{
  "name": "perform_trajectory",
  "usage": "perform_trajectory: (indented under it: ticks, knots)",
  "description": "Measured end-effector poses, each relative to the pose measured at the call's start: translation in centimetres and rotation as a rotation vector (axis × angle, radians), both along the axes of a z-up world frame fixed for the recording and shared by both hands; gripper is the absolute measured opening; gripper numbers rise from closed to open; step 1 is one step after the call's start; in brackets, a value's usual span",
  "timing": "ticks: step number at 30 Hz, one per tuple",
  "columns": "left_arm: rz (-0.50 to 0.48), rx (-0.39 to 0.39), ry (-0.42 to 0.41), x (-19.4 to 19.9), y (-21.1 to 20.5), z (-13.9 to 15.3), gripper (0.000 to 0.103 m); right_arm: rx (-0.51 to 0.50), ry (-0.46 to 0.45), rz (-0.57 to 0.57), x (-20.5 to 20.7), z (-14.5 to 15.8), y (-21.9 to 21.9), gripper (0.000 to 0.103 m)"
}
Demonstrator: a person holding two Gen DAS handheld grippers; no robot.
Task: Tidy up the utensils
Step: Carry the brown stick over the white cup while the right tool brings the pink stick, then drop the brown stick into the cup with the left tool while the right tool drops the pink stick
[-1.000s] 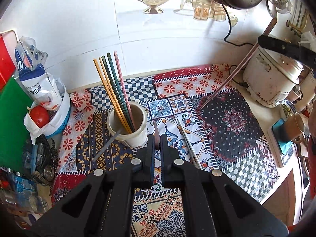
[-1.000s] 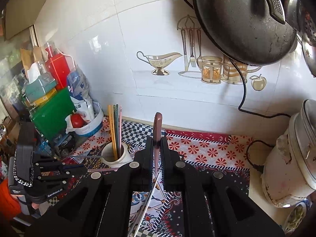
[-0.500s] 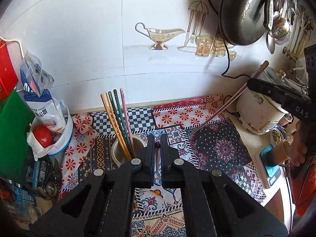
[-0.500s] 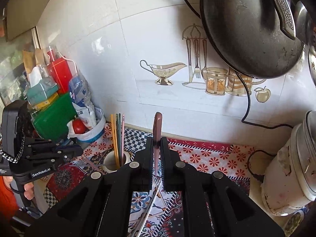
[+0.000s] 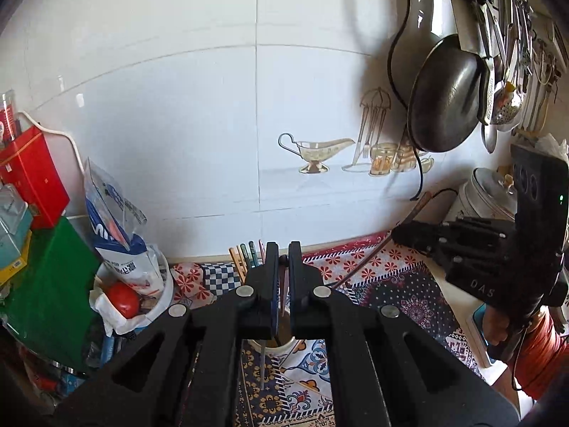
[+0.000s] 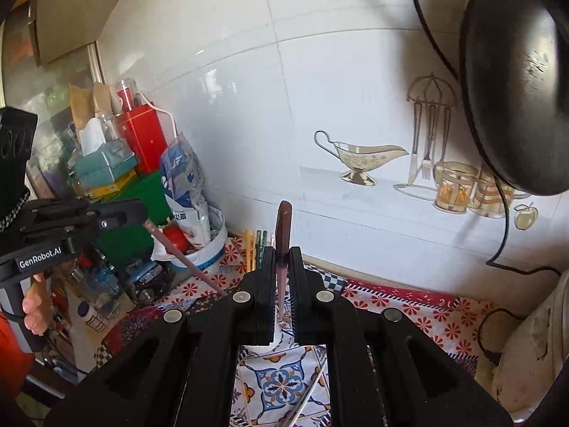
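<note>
My left gripper is shut on a pink chopstick; in the right wrist view that chopstick slants down from the left gripper toward the cloth. My right gripper is shut on a brown chopstick; it also shows in the left wrist view. A white cup sits under the left jaws and holds several coloured chopsticks. The cup's rim peeks out below the right jaws. Another chopstick lies on the cloth.
A patterned cloth covers the counter. A white bowl with a tomato and bags stands left, beside a green board. A rice cooker stands right. A black pan hangs on the tiled wall.
Both grippers have tilted upward and closed in over the cup, so more wall shows. The left gripper's chopstick has been lifted off the cloth. The right gripper has come nearer to the left one.
</note>
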State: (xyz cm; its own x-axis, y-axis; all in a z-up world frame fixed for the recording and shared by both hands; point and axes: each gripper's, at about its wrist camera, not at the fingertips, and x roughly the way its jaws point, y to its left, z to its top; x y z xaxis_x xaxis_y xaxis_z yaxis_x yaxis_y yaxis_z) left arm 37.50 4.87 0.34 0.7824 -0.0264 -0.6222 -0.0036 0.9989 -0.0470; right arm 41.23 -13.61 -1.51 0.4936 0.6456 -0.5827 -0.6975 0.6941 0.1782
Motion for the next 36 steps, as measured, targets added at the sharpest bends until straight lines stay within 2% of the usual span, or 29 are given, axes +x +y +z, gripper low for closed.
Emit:
perform_trajectory:
  ticks: [5, 14, 21, 25, 31, 33, 36]
  knots:
    - [0.022, 0.008, 0.015, 0.7, 1.3, -0.8, 0.003, -0.029, 0.024, 0.047, 0.5, -1.7, 2.7, 0.006]
    - [0.058, -0.003, 0.168, 3.5, 3.3, -7.4, 0.003, -0.131, 0.111, 0.114, 2.2, -6.5, 6.3, 0.006]
    - [0.055, -0.02, 0.238, 4.8, 3.7, -10.4, 0.003, -0.21, 0.169, 0.148, 3.0, -9.9, 8.2, 0.006]
    - [0.047, -0.02, 0.239, 5.0, 3.5, -10.5, 0.003, -0.236, 0.178, 0.153, 3.4, -10.8, 8.8, 0.006]
    - [0.041, 0.018, 0.205, 4.8, 2.8, -9.2, 0.005, -0.233, 0.19, 0.155, 3.6, -10.1, 9.0, 0.006]
    - [0.035, 0.01, 0.189, 4.5, 2.6, -8.4, 0.01, -0.229, 0.188, 0.157, 3.5, -9.6, 8.8, 0.007]
    - [0.038, 0.008, 0.153, 3.7, 2.4, -7.0, 0.025, -0.217, 0.165, 0.154, 3.1, -8.5, 8.0, 0.009]
